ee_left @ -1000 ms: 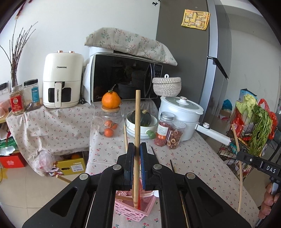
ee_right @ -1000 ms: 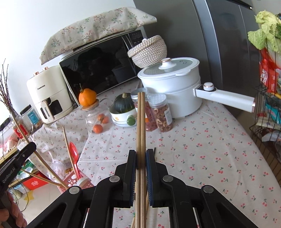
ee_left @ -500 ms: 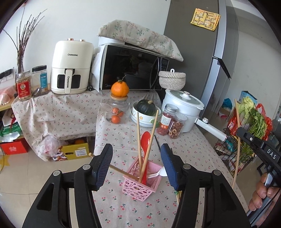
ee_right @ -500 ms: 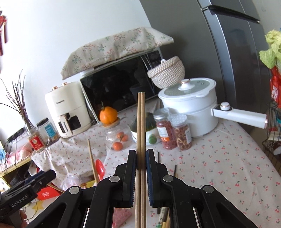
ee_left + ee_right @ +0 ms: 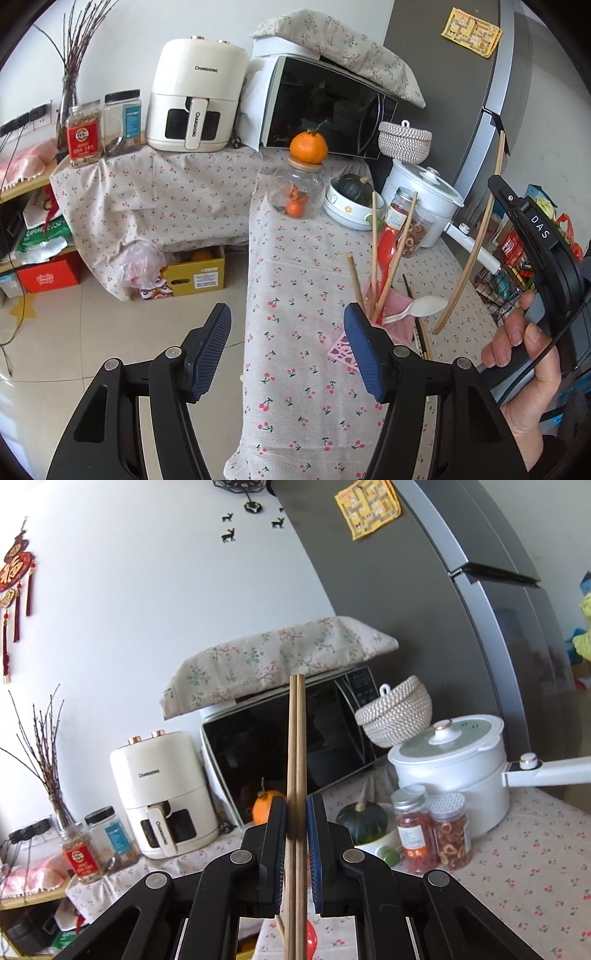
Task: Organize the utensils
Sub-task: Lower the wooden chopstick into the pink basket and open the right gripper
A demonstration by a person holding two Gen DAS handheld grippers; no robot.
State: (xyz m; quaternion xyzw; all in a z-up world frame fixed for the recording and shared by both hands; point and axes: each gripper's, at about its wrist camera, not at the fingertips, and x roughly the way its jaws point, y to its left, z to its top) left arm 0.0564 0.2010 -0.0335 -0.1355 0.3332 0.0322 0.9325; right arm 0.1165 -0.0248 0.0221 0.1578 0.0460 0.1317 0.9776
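Tabletop basket (image 5: 397, 321) holds chopstick; left gripper (image 5: 286, 347) released

A white air fryer (image 5: 197, 99) stands left of a cloth-covered microwave (image 5: 328, 110), an orange (image 5: 308, 147) before it.

We see our right gripper (image 5: 296, 834) clamped on a pair of wooden chopsticks (image 5: 296, 738) standing upright before the microwave (image 5: 295, 746), white pot (image 5: 454, 775) to the right.
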